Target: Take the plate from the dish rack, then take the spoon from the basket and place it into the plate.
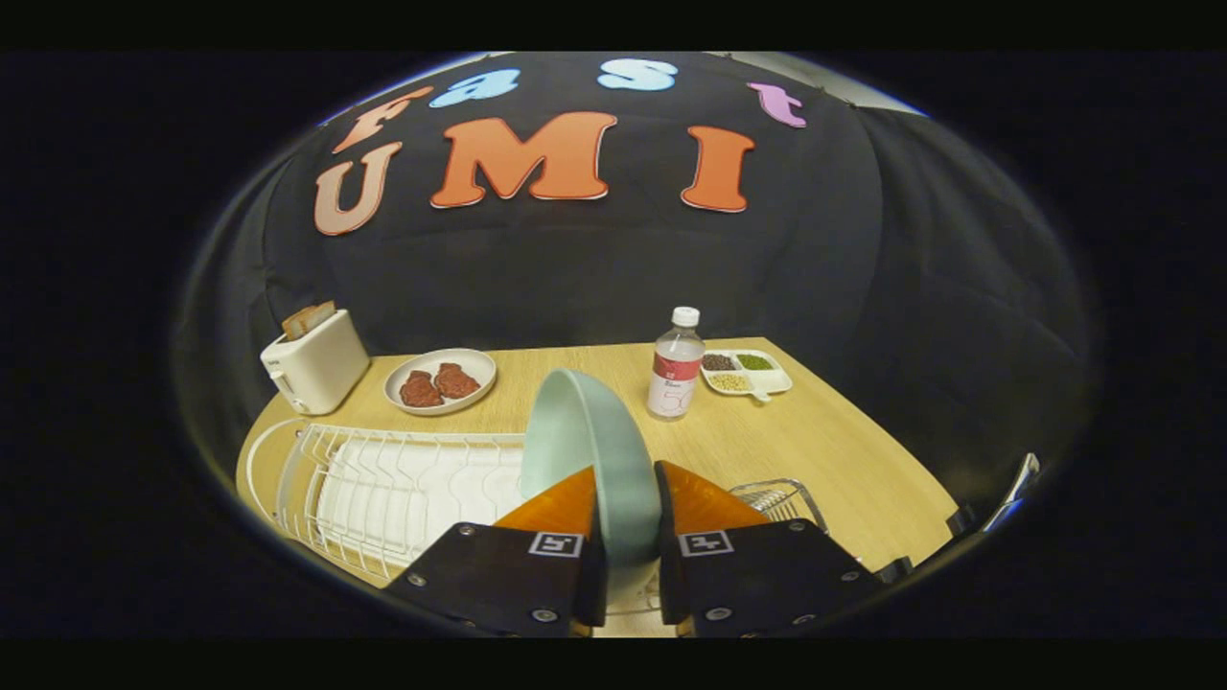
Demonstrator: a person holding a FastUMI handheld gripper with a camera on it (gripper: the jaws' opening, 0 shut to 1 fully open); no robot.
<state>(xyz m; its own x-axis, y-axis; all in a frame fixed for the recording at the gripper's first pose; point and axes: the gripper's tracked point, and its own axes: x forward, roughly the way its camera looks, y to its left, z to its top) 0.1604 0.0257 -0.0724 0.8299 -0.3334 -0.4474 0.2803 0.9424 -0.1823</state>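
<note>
A pale green plate (585, 436) stands on edge between my two fingers, and my gripper (628, 522) is shut on its rim. The plate is lifted above the white wire dish rack (383, 489), which lies below and to the left of the fingers. A wire basket (781, 500) peeks out just to the right of the right finger; the spoon inside it is hidden from me.
On the wooden table (853, 460) beyond the fingers stand a clear bottle (676, 366) with a red label, a white divided dish (746, 374) of beans, a white plate with brown pieces of food (440, 380) and a white toaster (314, 362) holding bread.
</note>
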